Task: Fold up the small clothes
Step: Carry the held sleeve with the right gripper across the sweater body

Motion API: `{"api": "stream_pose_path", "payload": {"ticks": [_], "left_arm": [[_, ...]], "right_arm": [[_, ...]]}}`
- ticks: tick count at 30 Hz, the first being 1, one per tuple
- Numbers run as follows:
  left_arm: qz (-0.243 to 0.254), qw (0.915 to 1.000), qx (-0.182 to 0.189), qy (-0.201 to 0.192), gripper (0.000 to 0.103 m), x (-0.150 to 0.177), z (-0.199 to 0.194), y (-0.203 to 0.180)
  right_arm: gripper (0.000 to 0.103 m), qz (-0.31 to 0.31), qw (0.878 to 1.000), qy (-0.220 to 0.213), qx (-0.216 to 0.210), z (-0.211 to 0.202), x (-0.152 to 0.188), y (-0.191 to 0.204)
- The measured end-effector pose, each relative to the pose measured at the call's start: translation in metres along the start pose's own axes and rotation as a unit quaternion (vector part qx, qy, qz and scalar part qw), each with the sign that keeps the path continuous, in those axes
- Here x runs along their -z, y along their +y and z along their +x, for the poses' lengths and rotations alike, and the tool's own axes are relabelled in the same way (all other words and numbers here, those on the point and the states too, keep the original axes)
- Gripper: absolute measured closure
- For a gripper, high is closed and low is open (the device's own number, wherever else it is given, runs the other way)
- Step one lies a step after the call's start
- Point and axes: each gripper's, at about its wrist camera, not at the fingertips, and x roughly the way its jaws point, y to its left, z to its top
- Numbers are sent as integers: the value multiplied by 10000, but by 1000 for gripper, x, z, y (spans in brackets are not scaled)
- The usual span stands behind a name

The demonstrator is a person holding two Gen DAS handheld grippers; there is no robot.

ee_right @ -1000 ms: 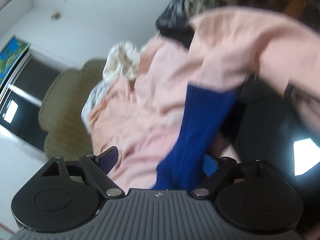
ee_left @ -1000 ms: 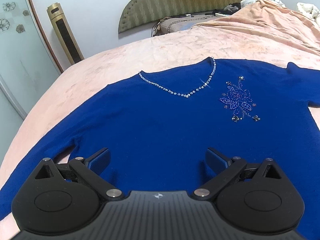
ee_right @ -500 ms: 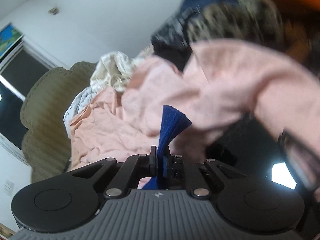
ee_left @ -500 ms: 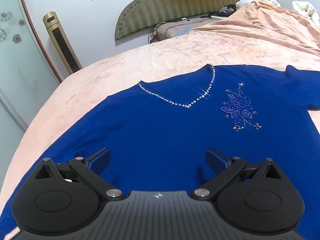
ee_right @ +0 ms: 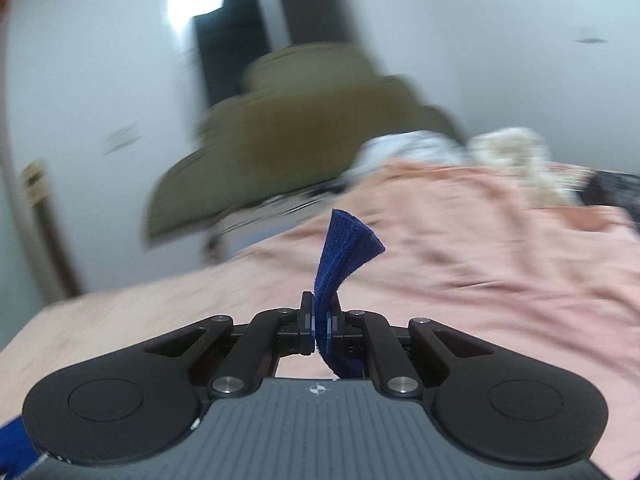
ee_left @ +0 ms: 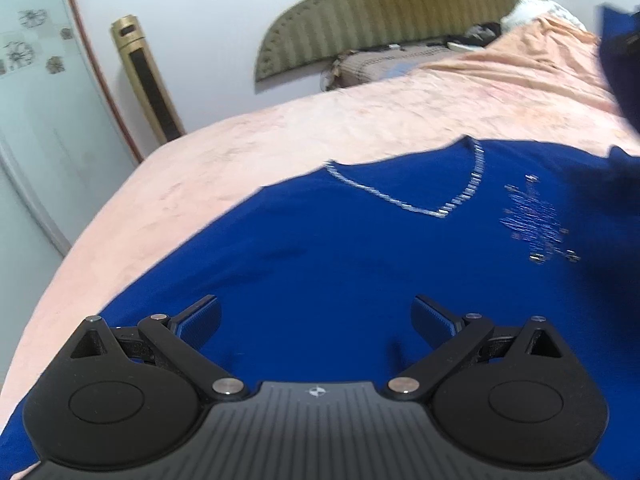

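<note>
A royal blue sweater point(ee_left: 340, 264) lies flat on the pink bed, with a rhinestone V-neck point(ee_left: 440, 200) and a beaded flower point(ee_left: 532, 220) on its chest. My left gripper point(ee_left: 316, 316) is open and empty, low over the sweater's body. My right gripper point(ee_right: 319, 320) is shut on the ribbed sleeve cuff point(ee_right: 344, 248), which sticks up between the fingers. The lifted sleeve shows as a dark blur at the right edge of the left wrist view point(ee_left: 624, 64).
The pink bedspread point(ee_left: 280, 152) covers the bed. An olive headboard point(ee_left: 400, 12) and a pillow point(ee_left: 384, 64) are at the far end. A gold tower fan point(ee_left: 144, 84) stands by the wall. Rumpled pink blanket and white bedding point(ee_right: 500, 200) lie ahead of the right gripper.
My right gripper closed on the sleeve cuff, then swung round with it, now facing the headboard. The left gripper drifted slightly closer over the sweater and stayed open.
</note>
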Motion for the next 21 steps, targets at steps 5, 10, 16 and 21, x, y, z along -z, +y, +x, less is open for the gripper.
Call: {"api": "stream_pose_path", "payload": {"ticks": [5, 10, 16, 21], "left_arm": [[-331, 9994, -110, 72, 1, 9, 8, 38], [-691, 9971, -145, 295, 1, 22, 18, 70], [-997, 9933, -321, 480, 1, 34, 27, 98], [-1130, 9911, -385, 594, 1, 46, 28, 110]], "right_arm": [[93, -688, 9939, 522, -683, 32, 28, 92], [93, -1300, 9809, 985, -1065, 55, 56, 170], [93, -1770, 9653, 1324, -1387, 60, 91, 245], [93, -1947, 9574, 1484, -1533, 60, 109, 284]]}}
